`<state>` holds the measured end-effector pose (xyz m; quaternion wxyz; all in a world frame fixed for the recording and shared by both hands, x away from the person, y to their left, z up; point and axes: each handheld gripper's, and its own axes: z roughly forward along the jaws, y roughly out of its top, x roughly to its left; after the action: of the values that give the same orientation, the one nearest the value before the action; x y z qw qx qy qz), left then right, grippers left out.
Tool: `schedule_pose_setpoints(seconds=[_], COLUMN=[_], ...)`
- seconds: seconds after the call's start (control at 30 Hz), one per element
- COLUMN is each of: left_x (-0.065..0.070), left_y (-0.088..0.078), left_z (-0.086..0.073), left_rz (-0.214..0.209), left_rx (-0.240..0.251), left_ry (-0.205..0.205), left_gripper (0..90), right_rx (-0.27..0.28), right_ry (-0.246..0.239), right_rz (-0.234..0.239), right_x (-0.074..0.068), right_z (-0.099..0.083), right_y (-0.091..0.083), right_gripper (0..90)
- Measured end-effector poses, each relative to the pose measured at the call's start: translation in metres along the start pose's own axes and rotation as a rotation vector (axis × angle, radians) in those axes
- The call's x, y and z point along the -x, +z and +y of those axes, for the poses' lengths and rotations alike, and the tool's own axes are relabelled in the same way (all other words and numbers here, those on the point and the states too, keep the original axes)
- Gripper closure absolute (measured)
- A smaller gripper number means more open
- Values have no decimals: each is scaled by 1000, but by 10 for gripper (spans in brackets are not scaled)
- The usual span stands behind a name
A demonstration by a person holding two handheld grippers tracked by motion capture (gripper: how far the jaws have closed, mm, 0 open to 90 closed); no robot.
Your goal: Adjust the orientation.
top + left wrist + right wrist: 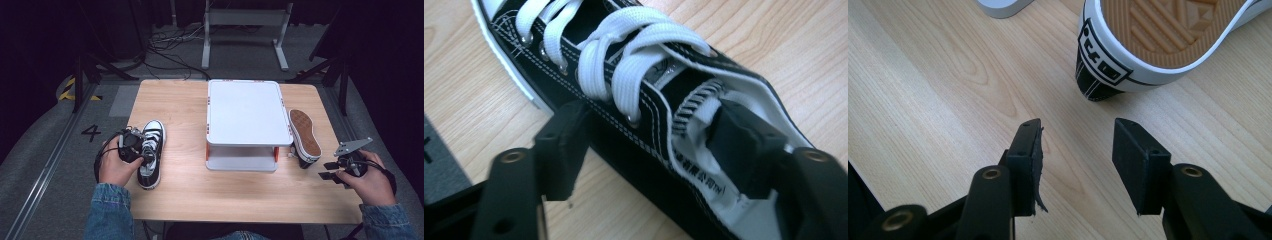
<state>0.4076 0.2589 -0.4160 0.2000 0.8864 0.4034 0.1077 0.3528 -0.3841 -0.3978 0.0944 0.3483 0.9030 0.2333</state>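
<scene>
The wooden table (190, 195) carries a white 2-tier shoe rack (248, 112) at its middle, both shelves bare, likely the place the shoes are meant for. The rack parts 2 black-and-white canvas sneakers.

The upright sneaker (151, 152) stands to the left of the rack, well apart from it, sole down and toe pointing away from the person. That pose leaves its collar open from above, which is why the left gripper (132, 146) comes at it from the heel end. In the left gripper view, 1 jaw sits inside the shoe's opening against the white lining (704, 165) and the other outside the black side wall; the jaws stand fairly wide, straddling that wall, and I judge the pads are not yet pressing on it.

The second sneaker (305, 132) lies on its side just beside the rack's right edge, tan sole (1168, 30) showing, so it offers no open collar.

The right gripper (336, 170) waits near that shoe's heel, jaws half open and holding nothing above bare wood.
</scene>
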Motion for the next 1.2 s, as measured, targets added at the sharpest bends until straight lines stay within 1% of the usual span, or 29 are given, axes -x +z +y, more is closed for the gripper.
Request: schedule_pose_setpoints(seconds=[0.07, 0.1, 0.13, 0.17, 0.2, 0.23, 0.27, 0.3, 0.33, 0.37, 0.4, 0.43, 0.47, 0.5, 0.53, 0.57, 0.63, 0.67, 0.7, 0.77, 0.8, 0.83, 0.87, 0.97, 1.0, 1.03, 1.17, 1.2], left_x=[-1, -2, -3, -3, -4, -4, -2, -2, -1, -1, 0, 0, 1, 1, 2, 3, 5, 7, 10, 15, 19, 23, 25, 31, 34, 35, 40, 41], left_y=[1, 1, 1, 1, 0, 0, -3, -5, -7, -7, -8, -9, -9, -10, -11, -12, -14, -15, -18, -23, -27, -31, -34, -40, -41, -43, -51, -53], left_z=[1, 0, 0, -1, -1, -1, -2, -2, -2, -2, -2, -2, -2, -2, -2, 0, 2, 4, 7, 12, 15, 18, 21, 27, 29, 31, 38, 39], left_rz=[-4, 9, 2, 10, 15, 15, 28, 34, 41, 41, 50, 62, 83, 82, 77, 49, 50, 43, 41, 51, 47, 45, 37, 21, 16, 14, -19, -22], left_rx=[-2, 2, 4, 7, 8, 8, 13, 14, 26, 26, 34, 31, 40, 48, 59, 80, 85, 91, 89, 100, 101, 117, 120, 130, 129, 130, 167, 169], left_ry=[-10, -5, -18, -21, -31, -31, -44, -48, -60, -60, -77, -78, -75, -79, -93, -108, -105, -113, -106, -91, -85, -80, -82, -60, -68, -54, -51, -53], left_gripper=[377, 403, 427, 450, 487, 542, 578, 610, 662, 700, 700, 725, 739, 748, 755, 765, 767, 773, 777, 784, 786, 789, 794, 796, 797, 798, 801, 801], right_rx=[-3, -4, -1, -2, -2, -3, -5, -5, -4, -4, -2, -2, -2, -3, -5, -4, -3, -3, -3, -2, -1, 0, 0, 0, 0, 0, 0, -1], right_ry=[6, 7, 4, 2, 4, 3, 6, 6, 7, 7, 7, 6, 2, 0, 1, 1, 0, 1, 3, 6, 6, 6, 3, 7, 7, 7, 8, 8], right_rz=[-1, -2, -3, -3, -3, -3, -2, -3, -3, -3, -3, -3, -5, -3, -3, -4, -6, -6, -7, -9, -8, -8, -9, -10, -11, -11, -10, -12], right_x=[-1, -1, -1, -1, -1, -2, -2, -2, -2, -2, -2, -2, -2, -2, -2, -2, -2, -2, -2, -2, -2, -1, -1, -1, -1, -1, -1, -1], right_z=[-1, -1, -2, -2, -2, -3, -3, -3, -4, -4, -3, -3, -3, -3, -3, -2, -3, -3, -3, -3, -3, -4, -4, -4, -5, -5, -5, -6], right_y=[0, 0, 0, 0, 0, -1, -1, -1, -1, -1, -1, -1, -1, -1, 0, 0, -1, -1, -1, -2, -2, -2, -2, -3, -3, -3, -3, -3], right_gripper=[553, 553, 552, 552, 552, 551, 551, 551, 551, 551, 551, 551, 551, 551, 551, 552, 553, 553, 553, 553, 554, 554, 554, 554, 554, 554, 554, 555])
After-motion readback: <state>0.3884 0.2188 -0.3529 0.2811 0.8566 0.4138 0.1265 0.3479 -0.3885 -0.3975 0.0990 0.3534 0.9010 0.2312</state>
